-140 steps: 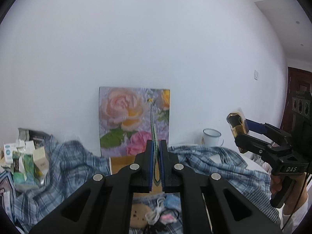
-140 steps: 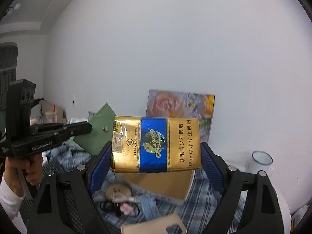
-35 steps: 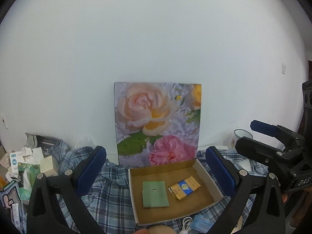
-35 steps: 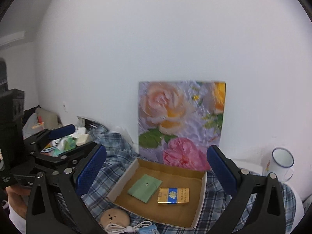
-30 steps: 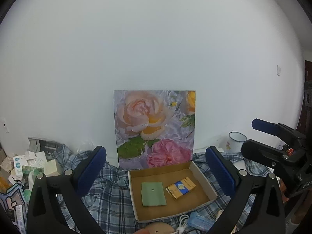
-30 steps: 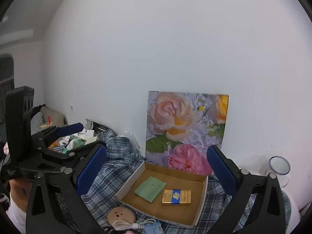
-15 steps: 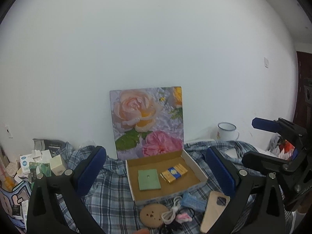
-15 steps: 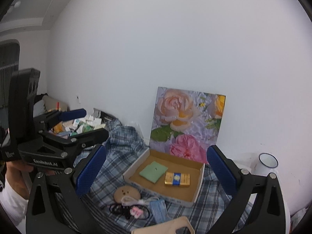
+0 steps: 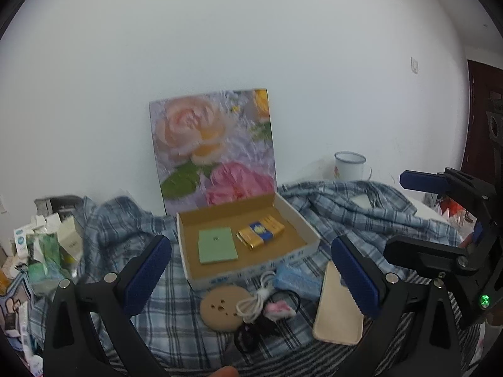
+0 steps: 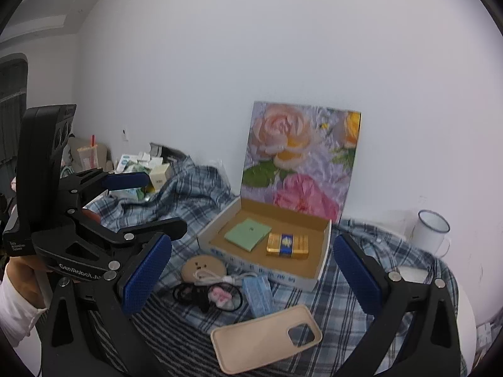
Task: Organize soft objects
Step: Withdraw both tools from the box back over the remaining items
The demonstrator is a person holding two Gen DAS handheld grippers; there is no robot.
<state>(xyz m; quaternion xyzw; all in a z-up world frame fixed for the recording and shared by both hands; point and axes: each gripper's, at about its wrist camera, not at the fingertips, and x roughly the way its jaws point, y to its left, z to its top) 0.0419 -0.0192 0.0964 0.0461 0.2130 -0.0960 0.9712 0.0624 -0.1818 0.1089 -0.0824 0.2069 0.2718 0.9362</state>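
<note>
An open cardboard box (image 9: 309, 234) (image 10: 261, 267) rests on plaid cloth and holds a green pad (image 9: 217, 245) (image 10: 248, 230) and a gold-and-blue pack (image 9: 261, 234) (image 10: 287, 245). In front of it lie a tan round pad (image 9: 221, 308), a white cable (image 9: 254, 301), a black hair tie with a pink charm (image 9: 276, 309), a blue soft pack (image 9: 295, 281) and a beige phone case (image 9: 338, 311) (image 10: 261, 336). My left gripper (image 9: 251, 275) (image 10: 163, 201) and my right gripper (image 10: 251, 271) (image 9: 396, 213) hover open and empty above these items.
The box's floral lid (image 9: 213, 150) leans on the white wall. A white enamel mug (image 9: 350, 166) (image 10: 430, 232) stands at the back right. Small cartons and packets (image 9: 47, 245) crowd the left side. Crumpled plaid fabric (image 9: 345, 207) covers the surface.
Both grippers let go of the green pad and the pack, which now lie in the box, and have pulled back and up; more of the loose items in front shows.
</note>
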